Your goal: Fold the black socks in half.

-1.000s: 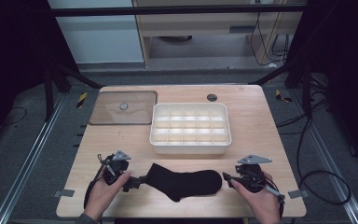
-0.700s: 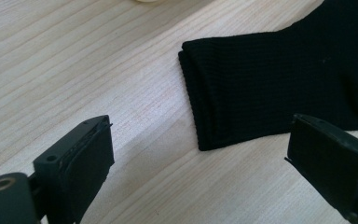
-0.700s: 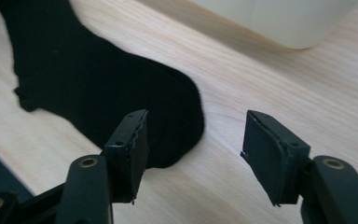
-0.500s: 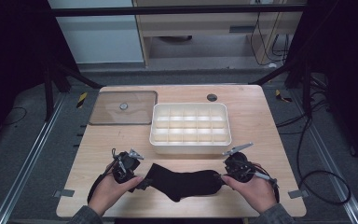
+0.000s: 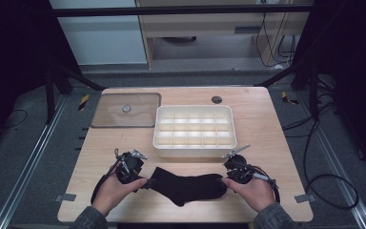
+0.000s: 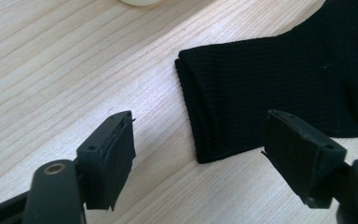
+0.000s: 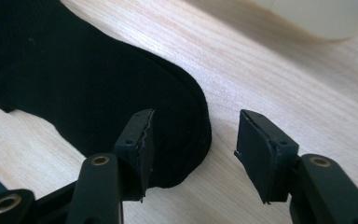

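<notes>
- Black and ribbed, a sock (image 5: 187,187) lies flat on the near part of the pale wooden table (image 5: 276,143), just in front of a white compartment tray (image 5: 194,131).
- The left gripper (image 6: 198,161) is released, jaws wide apart, lined up with the sock's cuff end, which lies between them without touching either.
- The right gripper (image 7: 193,149) is also released; its jaws straddle the rounded toe end, one jaw over the fabric, the other over bare wood.
- In the high view a hand (image 5: 112,192) holds the left gripper at the sock's left end.
- A clear lid (image 5: 126,110) with a small knob rests on the far left of the table, beside the tray.
</notes>
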Demonstrator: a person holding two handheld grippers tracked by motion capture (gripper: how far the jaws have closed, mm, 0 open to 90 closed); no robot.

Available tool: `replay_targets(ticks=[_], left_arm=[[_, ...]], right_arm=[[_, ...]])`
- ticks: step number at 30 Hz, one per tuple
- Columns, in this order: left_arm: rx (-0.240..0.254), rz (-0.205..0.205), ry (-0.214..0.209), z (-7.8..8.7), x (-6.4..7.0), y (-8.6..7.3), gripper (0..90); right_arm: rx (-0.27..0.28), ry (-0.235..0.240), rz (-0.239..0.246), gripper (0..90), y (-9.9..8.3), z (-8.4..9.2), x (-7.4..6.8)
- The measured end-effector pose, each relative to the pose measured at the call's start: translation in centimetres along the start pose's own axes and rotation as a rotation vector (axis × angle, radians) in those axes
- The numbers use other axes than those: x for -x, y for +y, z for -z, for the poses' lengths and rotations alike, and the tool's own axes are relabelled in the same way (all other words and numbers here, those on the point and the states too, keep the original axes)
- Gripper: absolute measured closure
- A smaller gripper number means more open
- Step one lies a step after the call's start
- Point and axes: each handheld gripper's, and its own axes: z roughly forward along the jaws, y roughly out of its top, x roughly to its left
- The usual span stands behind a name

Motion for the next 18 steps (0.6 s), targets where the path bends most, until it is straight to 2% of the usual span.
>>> replay_targets(ticks=[2,5,9,13,14,18], left_arm=[[-0.008,-0.002,-0.002,-0.2,0.1,0.0,26.1],[-0.020,0.005,-0.011,-0.8,0.1,0.0,28.5],[-0.038,0.003,-0.024,-1.5,0.2,0.0,33.1],[-0.055,-0.013,-0.029,-1.8,0.4,0.2,39.2],[-0.066,-0.023,-0.022,-1.9,0.4,0.3,43.1],[-0.081,-0.020,-0.029,-2.0,0.3,0.4,52.2]], right_arm=[[-0.003,0.006,-0.003,50.8,-0.1,-0.2,0.1],[-0.022,0.032,0.002,65.6,-0.3,-0.9,0.0],[-0.029,0.047,0.030,78.3,-0.4,-1.0,-0.4],[-0.021,0.061,0.044,81.5,-0.5,-0.9,-0.7],[-0.020,0.068,0.042,81.9,-0.6,-0.7,-0.7],[-0.013,0.077,0.041,81.7,-0.8,-0.7,-0.7]])
